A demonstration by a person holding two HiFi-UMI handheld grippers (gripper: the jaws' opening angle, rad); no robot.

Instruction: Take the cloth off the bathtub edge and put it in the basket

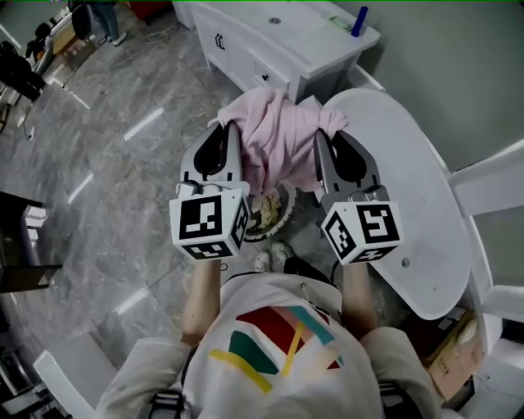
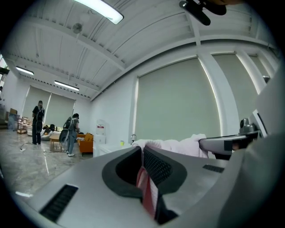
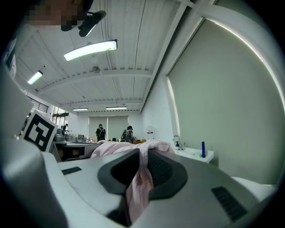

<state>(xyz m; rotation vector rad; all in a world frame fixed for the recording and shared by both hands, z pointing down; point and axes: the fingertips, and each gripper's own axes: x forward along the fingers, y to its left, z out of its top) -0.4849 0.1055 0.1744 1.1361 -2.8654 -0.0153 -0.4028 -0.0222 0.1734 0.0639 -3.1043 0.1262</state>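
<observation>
We gripped the pink cloth [image 1: 278, 135] with the left tongs [image 1: 230, 131] and right tongs [image 1: 322, 141] both clamped on its edge, so it hung between them, clear of the bathtub [image 1: 409, 180] and above the basket [image 1: 291, 209].

Counted before you: two claws, the left claw [image 1: 232, 128] and the right claw [image 1: 322, 136]; one pink cloth [image 1: 278, 141]; one basket [image 1: 288, 206]; one bathtub [image 1: 409, 204]; one blue bottle [image 1: 359, 21]; two people [image 2: 38, 124] [image 2: 72, 133] in the background.
</observation>
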